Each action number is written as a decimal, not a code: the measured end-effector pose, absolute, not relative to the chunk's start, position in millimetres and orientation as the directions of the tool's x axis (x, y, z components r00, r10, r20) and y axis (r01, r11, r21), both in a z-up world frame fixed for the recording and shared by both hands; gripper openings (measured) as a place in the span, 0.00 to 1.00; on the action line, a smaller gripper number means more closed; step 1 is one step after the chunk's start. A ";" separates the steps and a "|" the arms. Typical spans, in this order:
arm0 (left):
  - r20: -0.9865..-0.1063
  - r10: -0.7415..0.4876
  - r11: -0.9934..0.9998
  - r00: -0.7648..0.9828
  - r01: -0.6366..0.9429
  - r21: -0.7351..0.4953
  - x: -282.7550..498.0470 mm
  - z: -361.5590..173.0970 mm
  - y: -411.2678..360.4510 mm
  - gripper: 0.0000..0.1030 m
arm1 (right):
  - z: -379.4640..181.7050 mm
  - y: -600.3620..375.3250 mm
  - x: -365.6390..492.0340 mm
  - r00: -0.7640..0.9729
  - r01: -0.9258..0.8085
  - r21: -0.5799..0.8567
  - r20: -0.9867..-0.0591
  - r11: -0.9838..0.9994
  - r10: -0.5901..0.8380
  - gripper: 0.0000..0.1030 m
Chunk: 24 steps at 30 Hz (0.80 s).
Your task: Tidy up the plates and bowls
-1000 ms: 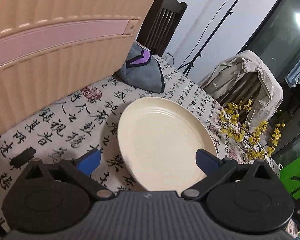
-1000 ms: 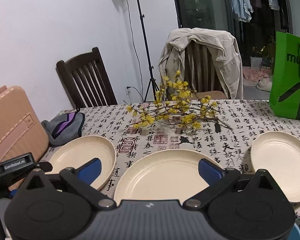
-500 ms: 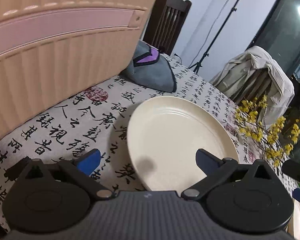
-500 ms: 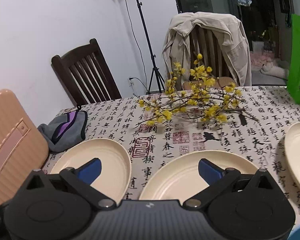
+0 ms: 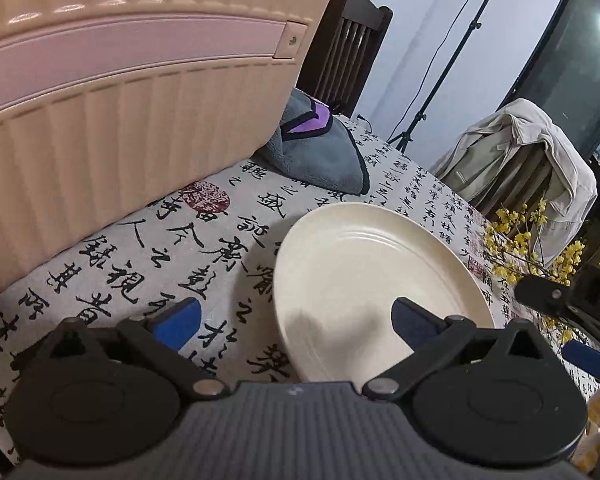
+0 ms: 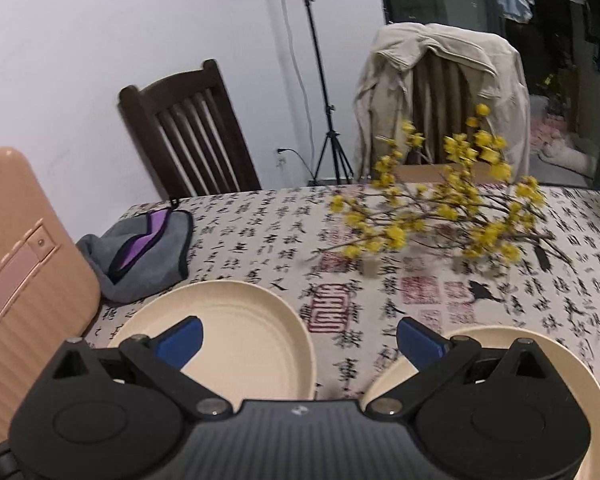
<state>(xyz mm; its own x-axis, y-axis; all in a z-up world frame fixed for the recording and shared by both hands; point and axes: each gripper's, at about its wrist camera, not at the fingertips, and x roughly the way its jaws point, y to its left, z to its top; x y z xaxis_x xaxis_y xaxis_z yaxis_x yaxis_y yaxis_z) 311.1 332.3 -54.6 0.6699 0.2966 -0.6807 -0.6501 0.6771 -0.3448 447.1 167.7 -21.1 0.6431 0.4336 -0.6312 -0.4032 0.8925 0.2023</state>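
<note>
Through the left wrist camera, my left hand-held gripper [image 5: 296,316] was spread wide and held nothing. A cream plate [image 5: 376,280] lay on the counter [image 5: 148,256] just ahead, under its right finger, with a peach suitcase [image 5: 120,92] to its left.

Through the right wrist camera, my right hand-held gripper [image 6: 300,338] was also spread, empty. One cream plate [image 6: 256,340] sat under its left finger, a second plate [image 6: 572,360] under its right, yellow flowering branches [image 6: 452,204] beyond.
</note>
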 end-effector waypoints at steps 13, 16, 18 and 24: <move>-0.680 0.296 0.679 0.671 -0.649 -0.344 314.4 -60.7 333.9 1.00 | -46.6 190.8 459.4 0.630 -0.435 0.142 -0.657 0.889 0.414 0.78; -0.676 0.303 0.682 0.672 -0.648 -0.338 315.3 -61.7 334.4 0.99 | -49.6 188.8 462.0 0.624 -0.439 0.142 -0.662 0.887 0.415 0.68; -0.672 0.307 0.683 0.674 -0.648 -0.337 315.8 -62.0 334.7 0.97 | -52.5 188.2 463.2 0.619 -0.446 0.145 -0.663 0.883 0.421 0.61; -0.665 0.313 0.700 0.679 -0.637 -0.322 319.1 -62.9 333.4 0.84 | -67.9 190.4 467.4 0.599 -0.452 0.160 -0.675 0.878 0.431 0.44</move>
